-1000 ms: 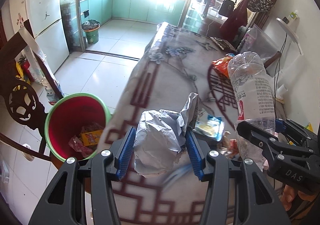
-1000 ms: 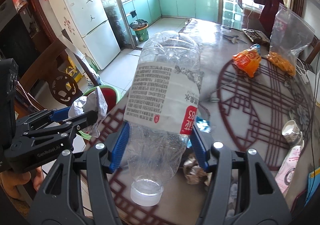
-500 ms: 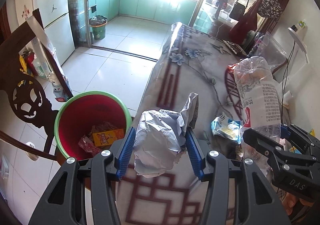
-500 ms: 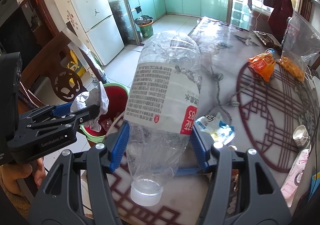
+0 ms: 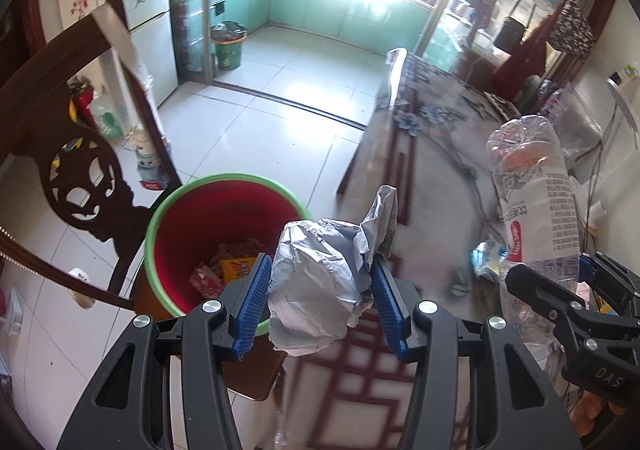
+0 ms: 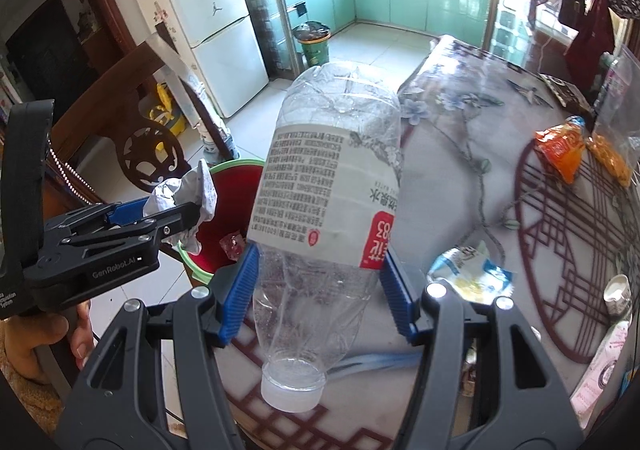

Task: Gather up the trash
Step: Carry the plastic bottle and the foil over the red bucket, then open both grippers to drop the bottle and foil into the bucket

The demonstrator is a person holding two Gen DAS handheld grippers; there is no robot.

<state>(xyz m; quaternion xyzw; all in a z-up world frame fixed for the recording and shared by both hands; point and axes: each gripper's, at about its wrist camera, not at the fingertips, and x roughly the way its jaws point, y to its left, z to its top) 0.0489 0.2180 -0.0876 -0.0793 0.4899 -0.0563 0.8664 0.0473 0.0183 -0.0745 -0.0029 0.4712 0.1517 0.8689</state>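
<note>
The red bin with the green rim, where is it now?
The red bin stands on the tiled floor beside the table's edge, by a dark wooden chair. In the left wrist view it is lower left, just beyond the crumpled paper.

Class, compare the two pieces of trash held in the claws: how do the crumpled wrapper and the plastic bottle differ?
The crumpled silvery-white paper wrapper is opaque; the clear plastic water bottle is see-through. The wrapper is a shapeless wad, the bottle long and dented, with a printed label. The wrapper sits in the left claw beside the red bucket with green rim; the bottle hangs cap-down in the right claw. Both are gripped.
</note>
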